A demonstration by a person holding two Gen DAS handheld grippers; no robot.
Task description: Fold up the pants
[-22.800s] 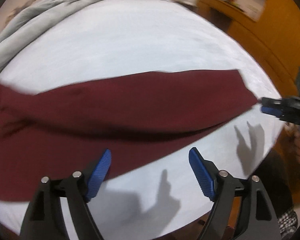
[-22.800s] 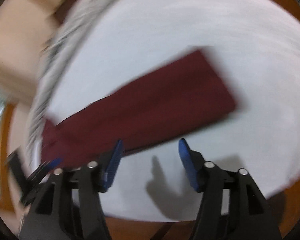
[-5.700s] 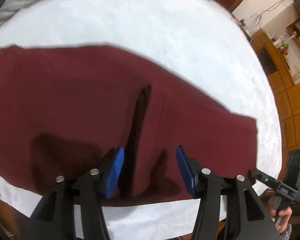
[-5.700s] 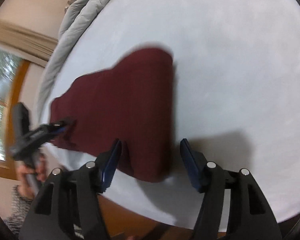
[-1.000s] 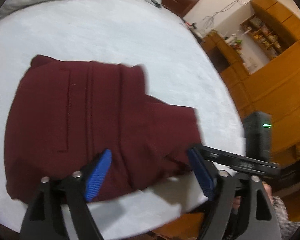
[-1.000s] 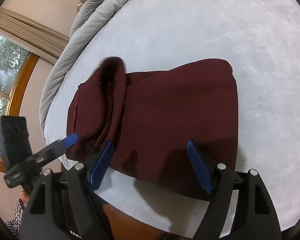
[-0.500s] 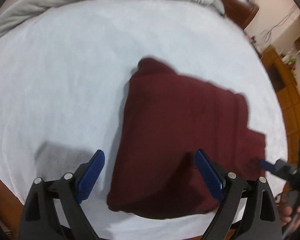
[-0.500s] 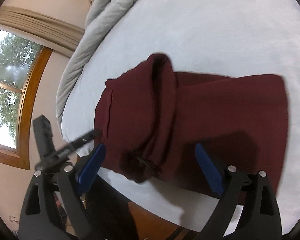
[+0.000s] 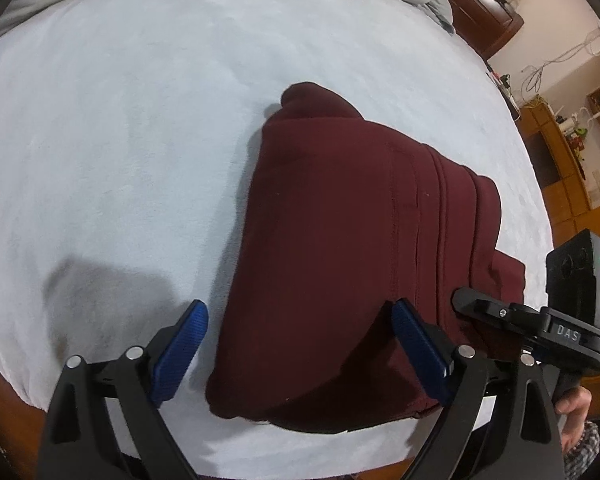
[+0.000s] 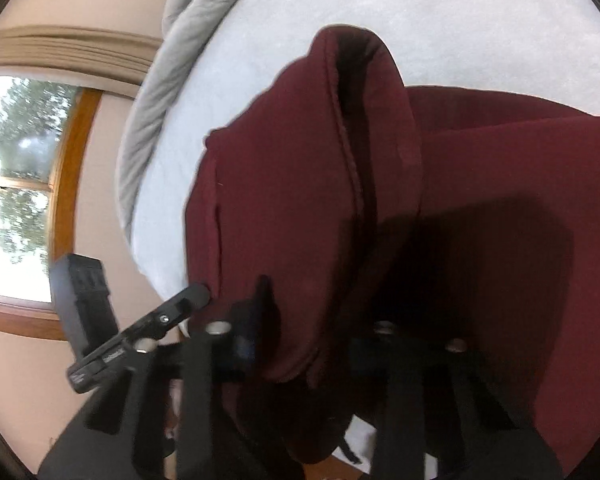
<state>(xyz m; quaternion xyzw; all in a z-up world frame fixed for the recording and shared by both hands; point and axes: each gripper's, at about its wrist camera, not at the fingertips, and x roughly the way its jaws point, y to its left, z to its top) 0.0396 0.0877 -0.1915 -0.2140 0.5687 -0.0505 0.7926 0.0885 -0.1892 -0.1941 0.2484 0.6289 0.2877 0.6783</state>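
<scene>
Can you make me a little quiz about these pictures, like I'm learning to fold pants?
1. True or false: the left gripper is wide open.
2. What colour are the pants? A. blue B. dark red C. green
3. In a word or two: what is the right gripper pinching?

Key
1. True. Its blue pads stand far apart over the near edge of the pants.
2. B.
3. The pants. Its jaws have just been closing, with a fold of the fabric between them.
</scene>
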